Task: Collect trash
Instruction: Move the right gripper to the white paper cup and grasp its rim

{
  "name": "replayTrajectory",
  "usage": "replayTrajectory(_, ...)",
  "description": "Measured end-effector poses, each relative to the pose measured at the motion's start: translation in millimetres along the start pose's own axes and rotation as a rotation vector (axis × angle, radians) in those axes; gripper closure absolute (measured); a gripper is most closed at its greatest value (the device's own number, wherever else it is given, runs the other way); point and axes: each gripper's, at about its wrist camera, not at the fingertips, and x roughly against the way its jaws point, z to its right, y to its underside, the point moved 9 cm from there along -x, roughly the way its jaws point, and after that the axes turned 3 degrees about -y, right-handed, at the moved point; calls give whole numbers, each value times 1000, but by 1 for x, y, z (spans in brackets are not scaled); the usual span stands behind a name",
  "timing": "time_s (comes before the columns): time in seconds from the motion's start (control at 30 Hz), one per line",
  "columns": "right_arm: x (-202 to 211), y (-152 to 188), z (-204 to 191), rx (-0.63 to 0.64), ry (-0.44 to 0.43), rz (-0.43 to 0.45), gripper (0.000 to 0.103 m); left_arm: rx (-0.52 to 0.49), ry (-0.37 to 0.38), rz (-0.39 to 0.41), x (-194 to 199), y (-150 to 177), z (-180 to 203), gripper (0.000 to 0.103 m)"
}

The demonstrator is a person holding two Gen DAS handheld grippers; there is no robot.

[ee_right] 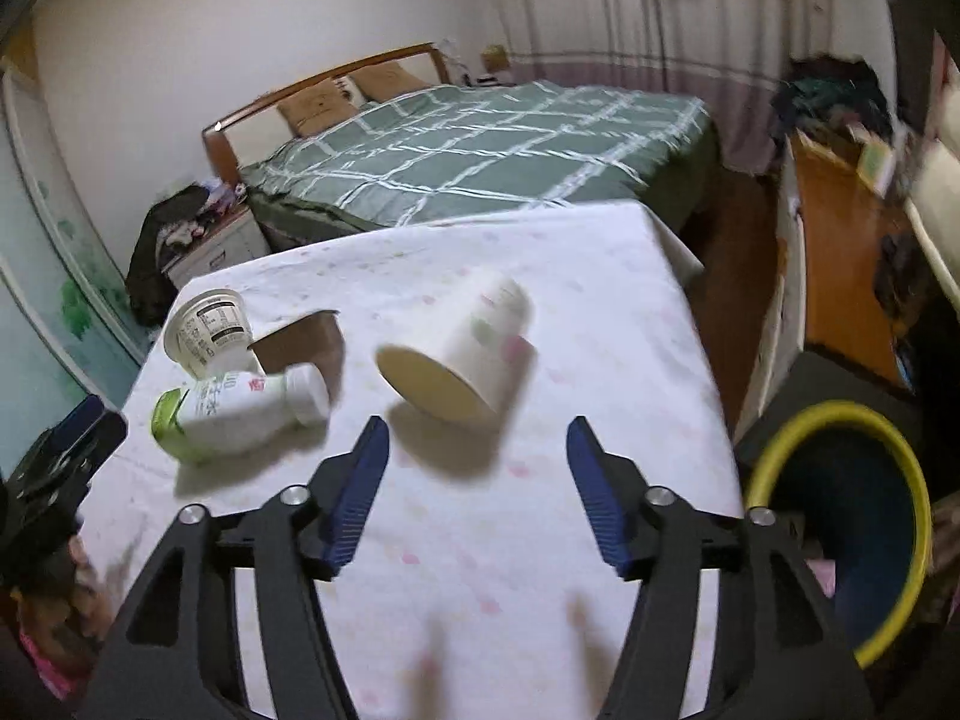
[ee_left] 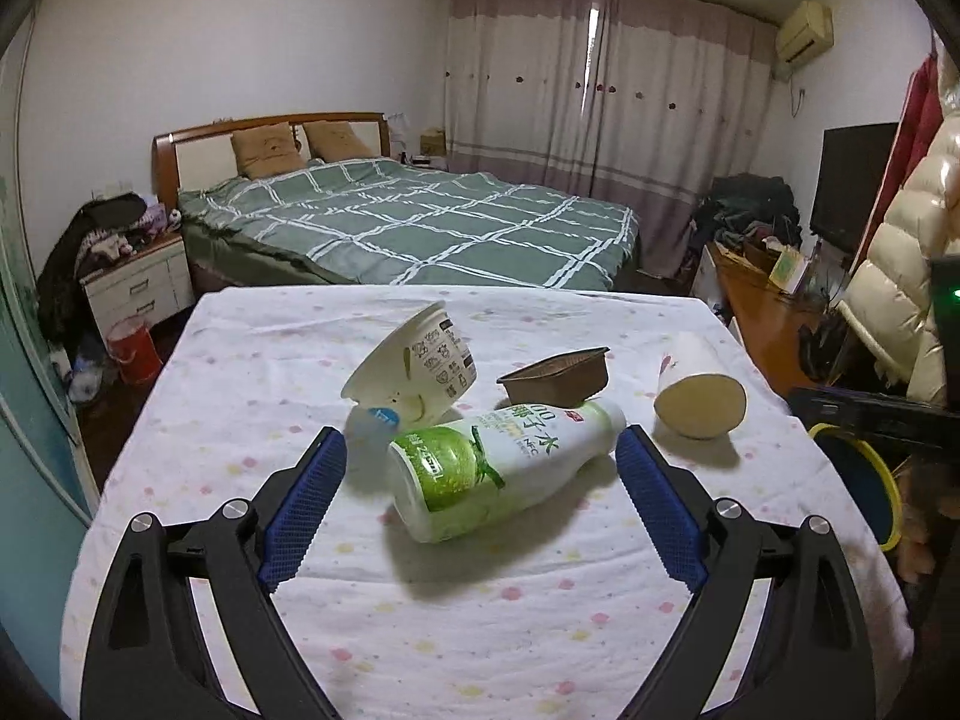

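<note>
A green-and-white drink bottle (ee_left: pixel 504 468) lies on its side on the dotted tablecloth. My left gripper (ee_left: pixel 483 441) is open and straddles it, with a gap between each blue pad and the bottle. Behind the bottle a white paper bowl (ee_left: pixel 414 366) leans tilted, with a brown tray (ee_left: pixel 558 375) beside it. A paper cup (ee_left: pixel 699 396) lies on its side to the right. In the right wrist view my right gripper (ee_right: pixel 478 426) is open and empty, just short of that paper cup (ee_right: pixel 462 354). The bottle (ee_right: pixel 240 414), bowl (ee_right: pixel 207 330) and tray (ee_right: pixel 306 342) lie to its left.
A bin with a yellow rim (ee_right: pixel 840 516) stands on the floor beside the table's right edge, also seen as the bin (ee_left: pixel 888 480). The table (ee_left: pixel 420 630) ends near a green-quilted bed (ee_left: pixel 420 222). A wooden cabinet (ee_right: pixel 840 252) stands on the right.
</note>
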Motion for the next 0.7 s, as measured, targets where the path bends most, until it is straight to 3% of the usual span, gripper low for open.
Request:
replayTrajectory(0.17,-43,-5,-3,33,106,-43,44,2,20,-15,2,6,4,11)
replayTrajectory(0.23,-51,-7,-1,29,119,-43,50,11,25,-18,1,6,6,11)
replayTrajectory(0.3,-57,-8,0,27,127,-46,66,19,24,-22,-1,6,5,11)
replayTrajectory(0.33,-60,-8,1,25,134,-51,88,21,25,-25,-1,7,5,11)
replayTrajectory(0.37,-61,-8,3,28,150,-54,98,22,25,-27,-1,7,5,11)
replayTrajectory(0.6,-26,-3,16,8,125,4,100,7,18,-38,-5,11,9,11)
replayTrajectory(0.7,1,3,41,-43,131,28,100,-5,16,-38,-4,12,12,11)
